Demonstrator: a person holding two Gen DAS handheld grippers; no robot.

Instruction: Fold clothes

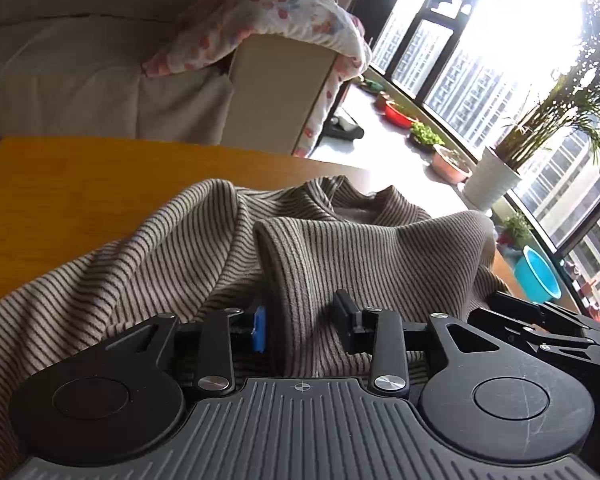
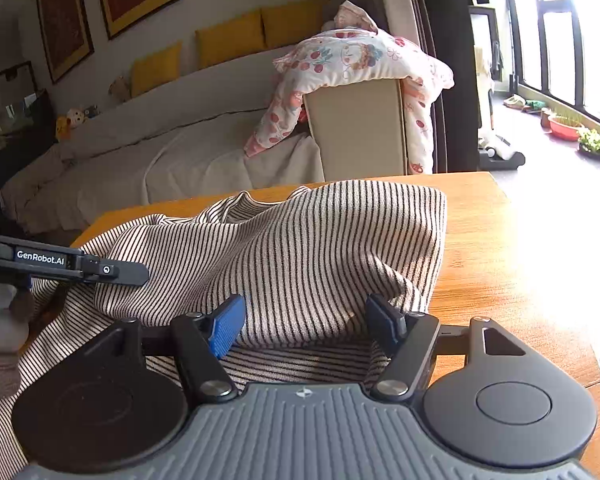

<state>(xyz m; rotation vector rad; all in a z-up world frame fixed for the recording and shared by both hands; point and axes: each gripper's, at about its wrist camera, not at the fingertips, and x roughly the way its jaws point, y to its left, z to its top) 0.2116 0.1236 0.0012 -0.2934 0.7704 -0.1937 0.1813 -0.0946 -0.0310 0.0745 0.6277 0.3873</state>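
The left gripper (image 1: pixel 302 322) stood with jaws wide apart around a raised fold of the striped sweater (image 1: pixel 228 240), gripping nothing. The sweater lay rumpled on the wooden table (image 2: pixel 500 248), neckline toward 12 o'clock. The right gripper (image 2: pixel 310 324) straddled another ridge, equally agape. Folding looked barely begun; nearly everything remained.

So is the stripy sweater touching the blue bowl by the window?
Apart. The left wrist view shows the striped sweater lying on the wooden table, while the blue bowl sits beyond the table's edge.
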